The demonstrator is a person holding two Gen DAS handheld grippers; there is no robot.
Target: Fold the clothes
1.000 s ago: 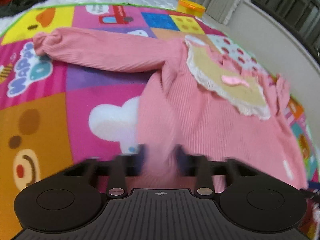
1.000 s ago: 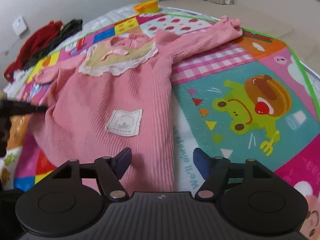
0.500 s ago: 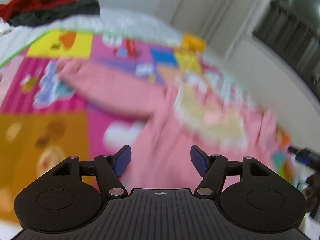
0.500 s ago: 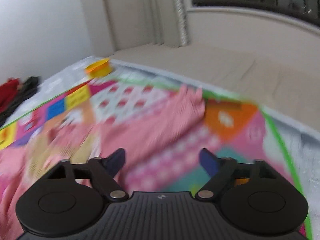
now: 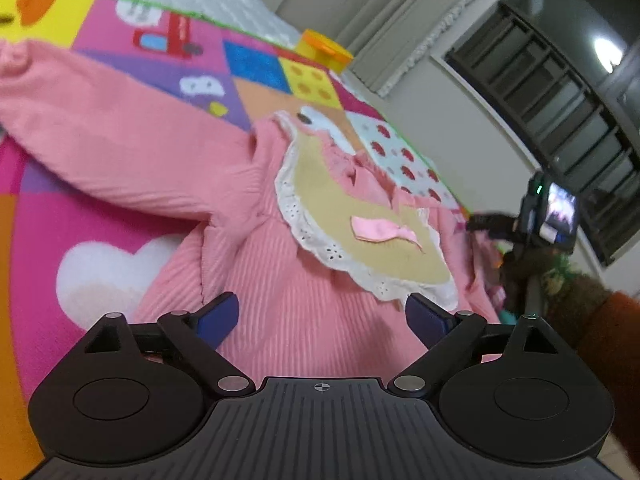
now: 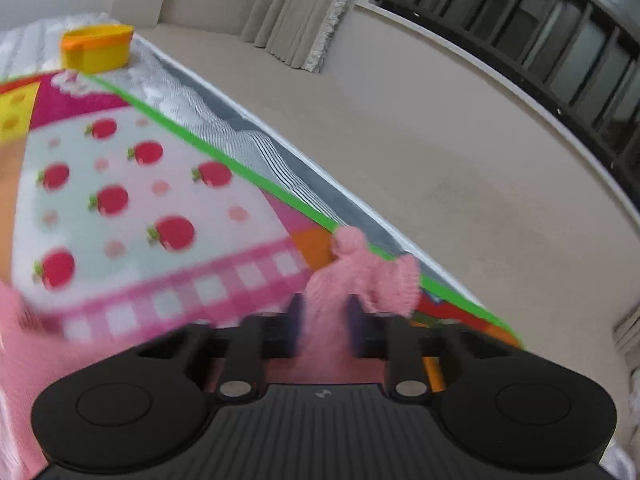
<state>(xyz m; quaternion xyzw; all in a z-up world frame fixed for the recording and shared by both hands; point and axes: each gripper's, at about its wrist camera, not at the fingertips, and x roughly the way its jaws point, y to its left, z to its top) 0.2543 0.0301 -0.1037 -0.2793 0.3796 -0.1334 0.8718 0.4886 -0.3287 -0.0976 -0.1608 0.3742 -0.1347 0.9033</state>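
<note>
On the colourful play mat [image 5: 100, 216] lies the pink top [image 5: 304, 312], under the spread left gripper [image 5: 322, 316]. Only the right view shows the right gripper [image 6: 323, 322] pinching the sleeve cuff [image 6: 376, 276] at the mat's edge, the yellow tub [image 6: 98, 50] well beyond.

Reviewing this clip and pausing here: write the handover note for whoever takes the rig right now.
Left gripper: open, empty, above the pink top's body, below its bib collar.
Right gripper: shut on the cuff of one sleeve, near the mat's green edge.
Top lies front up on the mat; other sleeve stretched out flat.
Done: no fold visible.
Left: probably bring the held sleeve across the body, then the other, then fold the body.
</note>
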